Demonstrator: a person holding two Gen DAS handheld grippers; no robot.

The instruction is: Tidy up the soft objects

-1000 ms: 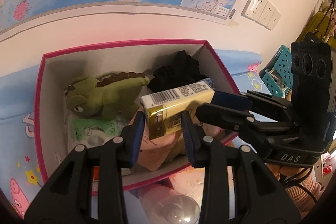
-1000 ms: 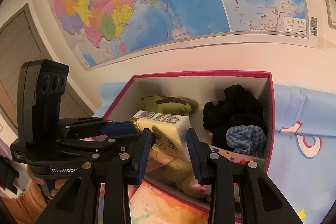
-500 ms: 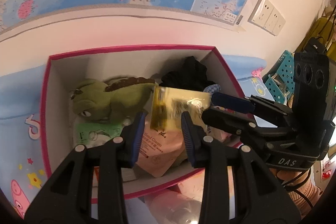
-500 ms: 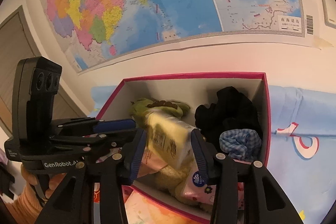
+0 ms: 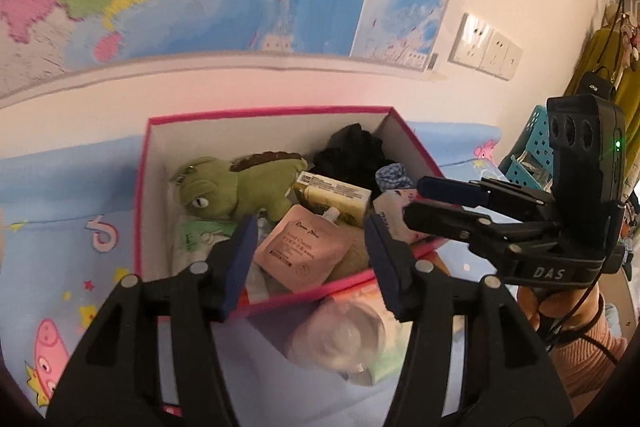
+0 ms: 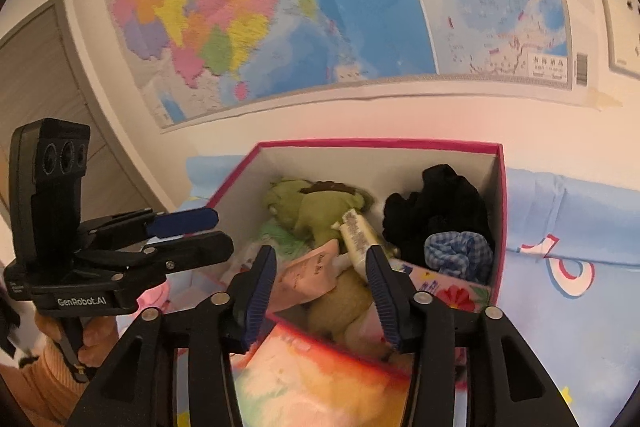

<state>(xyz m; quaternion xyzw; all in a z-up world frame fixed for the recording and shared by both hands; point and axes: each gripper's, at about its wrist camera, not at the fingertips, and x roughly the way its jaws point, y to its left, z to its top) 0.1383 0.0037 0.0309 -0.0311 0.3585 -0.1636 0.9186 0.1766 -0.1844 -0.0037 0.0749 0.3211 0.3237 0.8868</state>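
A pink-edged box (image 5: pixel 141 195) holds a green plush dinosaur (image 5: pixel 236 187), a yellow tissue pack (image 5: pixel 334 193), a pink pouch (image 5: pixel 306 247), black cloth (image 5: pixel 352 155) and a blue checked scrunchie (image 5: pixel 394 177). My left gripper (image 5: pixel 308 261) is open and empty above the box's near edge. My right gripper (image 6: pixel 320 291) is open and empty, also over the near edge; it shows in the left wrist view (image 5: pixel 440 203) too. The tissue pack (image 6: pixel 360 239) lies inside the box (image 6: pixel 500 227) beside the dinosaur (image 6: pixel 316 205).
The box stands on a blue cartoon-print cover (image 5: pixel 60 219) against a wall with a large map (image 6: pixel 280 7). A clear round lid (image 5: pixel 340 339) lies in front of the box. A teal basket (image 5: pixel 532 151) stands at the right.
Both grippers opened and pulled back and up. The yellow tissue pack they held dropped into the box and now lies beside the dinosaur.
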